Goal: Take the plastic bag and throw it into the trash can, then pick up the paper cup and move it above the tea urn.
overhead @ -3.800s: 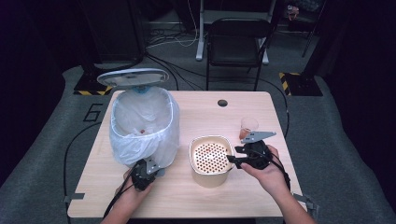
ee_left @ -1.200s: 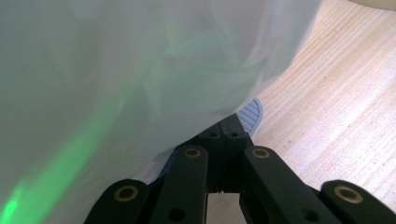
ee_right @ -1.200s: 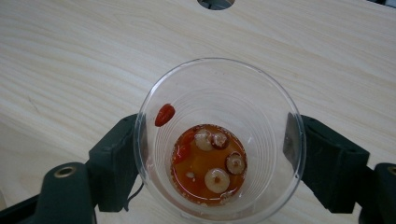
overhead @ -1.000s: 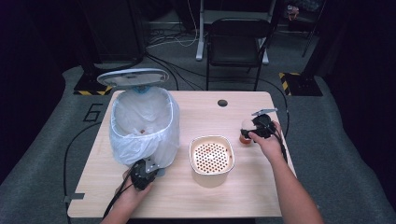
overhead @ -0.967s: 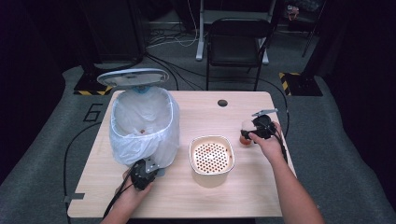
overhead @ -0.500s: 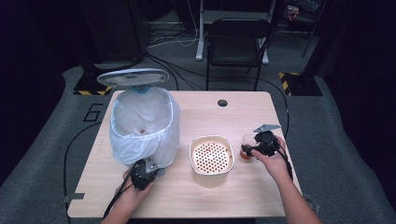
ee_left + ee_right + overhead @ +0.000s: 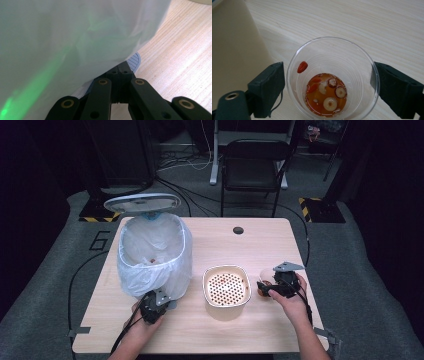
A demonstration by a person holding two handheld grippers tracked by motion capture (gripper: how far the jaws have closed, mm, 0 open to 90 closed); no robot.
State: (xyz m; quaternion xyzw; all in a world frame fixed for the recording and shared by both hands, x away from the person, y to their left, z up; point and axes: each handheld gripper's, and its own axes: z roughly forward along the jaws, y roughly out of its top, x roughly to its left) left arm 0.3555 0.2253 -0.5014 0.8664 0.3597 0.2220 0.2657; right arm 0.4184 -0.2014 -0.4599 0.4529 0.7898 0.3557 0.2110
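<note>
Clamping a clear plastic cup (image 7: 333, 80) between its 2 black jaws, the right gripper (image 7: 266, 288) sits at the right side of the wooden table (image 7: 260, 245), just beside the cream strainer bowl (image 7: 226, 285). Seen in the right gripper view, the jaws press on opposite sides of the cup's wall, spread about as wide as the cup itself, and the cup stands upright with its mouth toward the camera. At its bottom lies a shallow pool of orange-brown liquid with several round sliced pieces and red berries (image 7: 325, 93) in it, and 1 red berry (image 7: 302, 67) clings higher up on the inner wall. The cream wall of the strainer bowl (image 7: 234, 50) shows close at the left of that view. Across the table, the left gripper (image 7: 153, 305) rests at the foot of the bin lined with a white plastic bag (image 7: 154, 255), whose lid (image 7: 142, 202) stands raised behind it. Its jaws are drawn fully together in the left gripper view, with their tips at the bag (image 7: 75, 37) and on a ribbed grey pedal (image 7: 133, 60); I cannot tell whether they pinch anything.
</note>
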